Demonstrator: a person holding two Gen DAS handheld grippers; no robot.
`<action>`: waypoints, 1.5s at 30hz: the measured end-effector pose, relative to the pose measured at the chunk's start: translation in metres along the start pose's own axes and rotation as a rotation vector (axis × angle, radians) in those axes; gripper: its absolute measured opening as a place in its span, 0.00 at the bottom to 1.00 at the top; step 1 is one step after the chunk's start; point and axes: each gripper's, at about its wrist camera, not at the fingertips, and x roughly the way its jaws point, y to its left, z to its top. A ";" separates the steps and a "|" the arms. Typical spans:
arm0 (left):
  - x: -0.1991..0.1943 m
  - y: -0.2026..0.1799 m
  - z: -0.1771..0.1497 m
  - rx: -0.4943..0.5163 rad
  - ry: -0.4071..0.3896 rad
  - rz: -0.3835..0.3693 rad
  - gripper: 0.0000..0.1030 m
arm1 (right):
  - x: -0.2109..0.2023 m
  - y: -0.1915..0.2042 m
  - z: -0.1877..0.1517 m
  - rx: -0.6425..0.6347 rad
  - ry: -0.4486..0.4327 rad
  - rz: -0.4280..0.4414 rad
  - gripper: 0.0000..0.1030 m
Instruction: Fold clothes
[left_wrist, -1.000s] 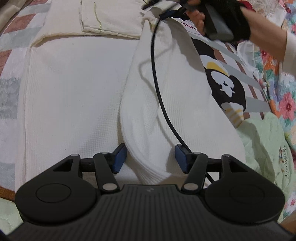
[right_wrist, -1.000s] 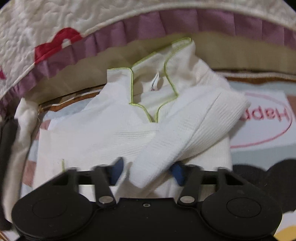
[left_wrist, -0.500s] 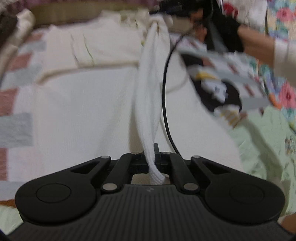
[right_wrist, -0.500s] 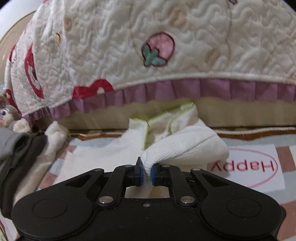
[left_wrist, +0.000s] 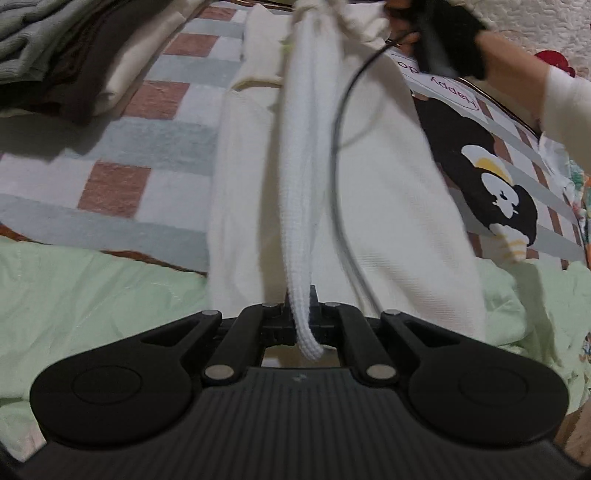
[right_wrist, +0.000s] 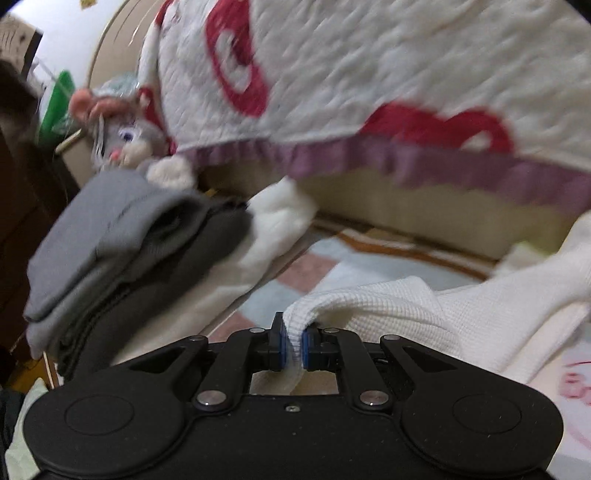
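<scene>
White waffle-knit garment (left_wrist: 303, 192) hangs pinched, apparently taut, between left tool (left_wrist: 303, 320) and right tool (right_wrist: 293, 343).

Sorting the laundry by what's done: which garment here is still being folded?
The white waffle-knit garment, pinched by both the left gripper and right gripper. The grey and dark clothes sit stacked, already folded.

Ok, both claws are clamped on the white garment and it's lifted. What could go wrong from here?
The left claw pinches only a narrow bunched edge of the white garment, so it may slip. The black cable hangs across the cloth and could get folded in. The right claw swings near the folded stack and might topple it.
</scene>
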 end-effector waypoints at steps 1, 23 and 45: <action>0.002 0.002 0.000 -0.001 0.013 0.009 0.03 | 0.011 0.005 -0.002 -0.007 0.016 -0.002 0.10; -0.011 0.031 0.050 -0.016 -0.143 0.118 0.58 | -0.115 -0.079 -0.063 0.331 -0.212 -0.001 0.50; 0.175 -0.033 0.272 0.163 -0.299 -0.037 0.52 | -0.099 -0.109 -0.094 0.114 0.107 -0.120 0.54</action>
